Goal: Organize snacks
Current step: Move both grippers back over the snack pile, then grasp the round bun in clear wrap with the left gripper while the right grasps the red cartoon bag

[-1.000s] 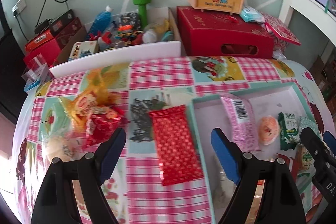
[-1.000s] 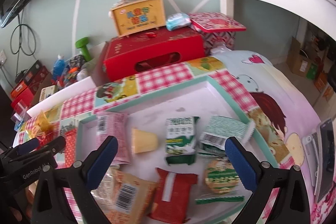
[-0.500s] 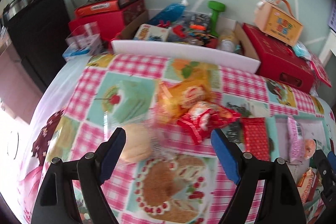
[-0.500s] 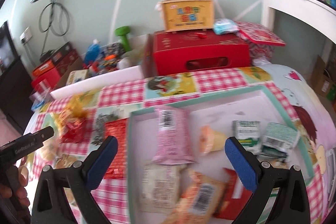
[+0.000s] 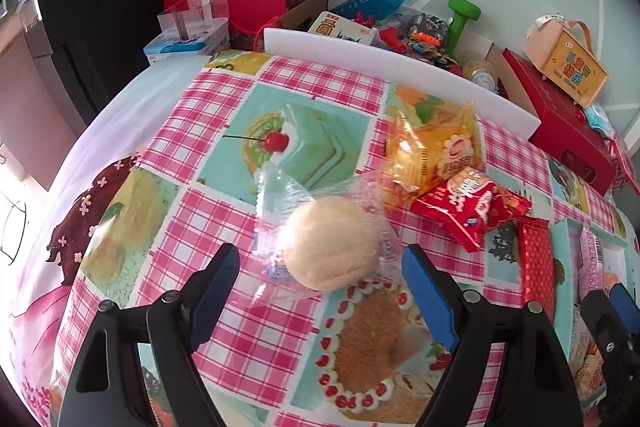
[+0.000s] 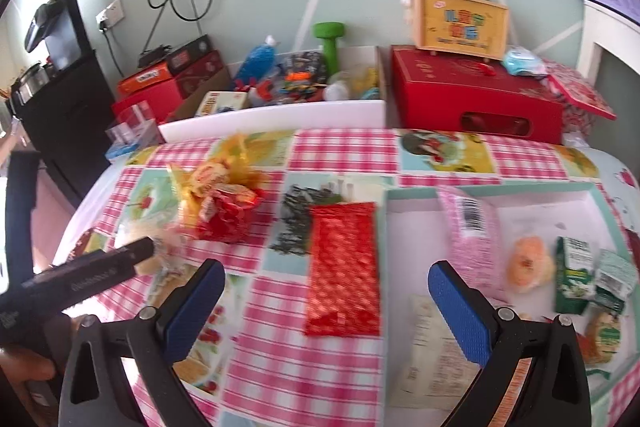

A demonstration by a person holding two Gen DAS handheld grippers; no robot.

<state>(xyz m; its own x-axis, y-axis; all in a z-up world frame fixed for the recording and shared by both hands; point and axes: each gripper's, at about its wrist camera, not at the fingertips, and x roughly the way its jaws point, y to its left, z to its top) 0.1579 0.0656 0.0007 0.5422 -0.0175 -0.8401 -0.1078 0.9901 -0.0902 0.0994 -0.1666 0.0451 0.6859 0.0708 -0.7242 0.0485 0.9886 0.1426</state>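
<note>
A pale round bun in a clear wrapper [image 5: 328, 241] lies on the checked tablecloth. My left gripper [image 5: 320, 259] is open just in front of it, one finger on each side, not touching. Beyond the bun lie a yellow packet [image 5: 436, 151] and a red packet [image 5: 472, 207]. A flat red patterned packet [image 6: 344, 267] lies by the left rim of the white tray [image 6: 386, 227]. My right gripper [image 6: 326, 273] hangs open and empty above that packet. The tray holds a pink packet [image 6: 472, 231], an orange jelly cup [image 6: 528, 263], green packets [image 6: 572, 275] and several more.
A white foam board [image 6: 272, 117] lines the table's far edge. Behind it stand a cardboard box of toys with a green dumbbell [image 6: 330, 45], a red gift box [image 6: 476, 99] and a yellow handled case [image 6: 460, 19]. A black cabinet [image 5: 104, 7] stands to the left.
Both grippers have swung left and stayed open. The left one went from the red patterned packet to the bun. The right one went from over the tray to its left rim.
</note>
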